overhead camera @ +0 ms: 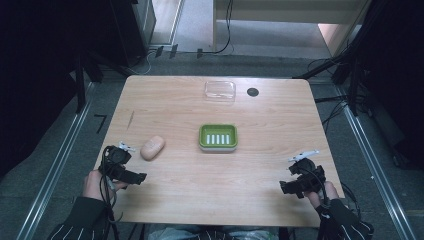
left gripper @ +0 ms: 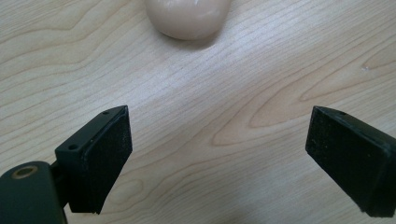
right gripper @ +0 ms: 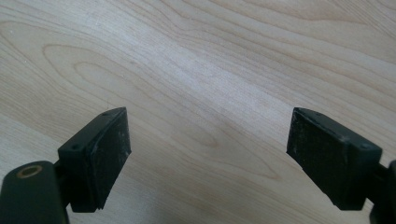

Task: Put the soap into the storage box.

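Observation:
A pale peach bar of soap (overhead camera: 152, 147) lies on the wooden table (overhead camera: 175, 100), left of a green soap dish (overhead camera: 218, 136) with a slotted white insert. My left gripper (overhead camera: 132, 161) stands just left of the soap, near the table's left edge. In the left gripper view the soap (left gripper: 187, 18) lies a short way ahead of the left gripper (left gripper: 219, 154), whose jaws are wide apart over bare wood. Near the front right corner, my right gripper (overhead camera: 295, 171) is also open. In its own view the right gripper (right gripper: 208, 154) has only wood grain between its jaws.
A clear plastic box (overhead camera: 220, 91) sits at the table's far edge, with a black round cable port (overhead camera: 253, 92) to its right. Dark stands and cables surround the table on the floor.

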`<state>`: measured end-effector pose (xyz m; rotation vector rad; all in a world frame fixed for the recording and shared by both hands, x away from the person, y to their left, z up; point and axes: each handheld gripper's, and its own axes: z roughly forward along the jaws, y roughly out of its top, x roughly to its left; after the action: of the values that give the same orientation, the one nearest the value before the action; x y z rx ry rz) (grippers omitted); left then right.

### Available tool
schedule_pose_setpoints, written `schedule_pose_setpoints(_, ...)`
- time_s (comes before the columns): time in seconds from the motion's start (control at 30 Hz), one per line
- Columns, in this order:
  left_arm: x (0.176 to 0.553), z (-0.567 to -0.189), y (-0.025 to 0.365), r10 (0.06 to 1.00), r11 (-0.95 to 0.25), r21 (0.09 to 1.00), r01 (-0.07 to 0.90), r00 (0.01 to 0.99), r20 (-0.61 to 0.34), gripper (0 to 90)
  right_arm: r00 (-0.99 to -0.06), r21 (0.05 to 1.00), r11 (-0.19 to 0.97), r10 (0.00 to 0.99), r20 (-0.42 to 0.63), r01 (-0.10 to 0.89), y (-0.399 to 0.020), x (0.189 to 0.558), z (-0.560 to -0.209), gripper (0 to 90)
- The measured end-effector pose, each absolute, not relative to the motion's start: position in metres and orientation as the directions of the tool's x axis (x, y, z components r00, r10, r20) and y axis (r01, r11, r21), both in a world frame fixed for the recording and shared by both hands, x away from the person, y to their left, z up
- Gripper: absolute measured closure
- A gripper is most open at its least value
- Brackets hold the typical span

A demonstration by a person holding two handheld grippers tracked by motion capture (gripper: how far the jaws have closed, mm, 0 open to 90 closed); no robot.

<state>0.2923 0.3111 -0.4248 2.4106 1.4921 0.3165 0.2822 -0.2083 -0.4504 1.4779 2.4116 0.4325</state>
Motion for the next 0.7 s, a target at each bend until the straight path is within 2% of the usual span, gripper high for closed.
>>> schedule_pose_setpoints(0.7, 0.2979, -0.4262, 0.3100, 0.886, -0.451, 0.321, 0.833, 0.461, 0.048, 7.9, -0.443, 0.387, 0.440, 0.892, -0.088, 0.810, -0.2054, 0.2828, -0.4503, 14.2)
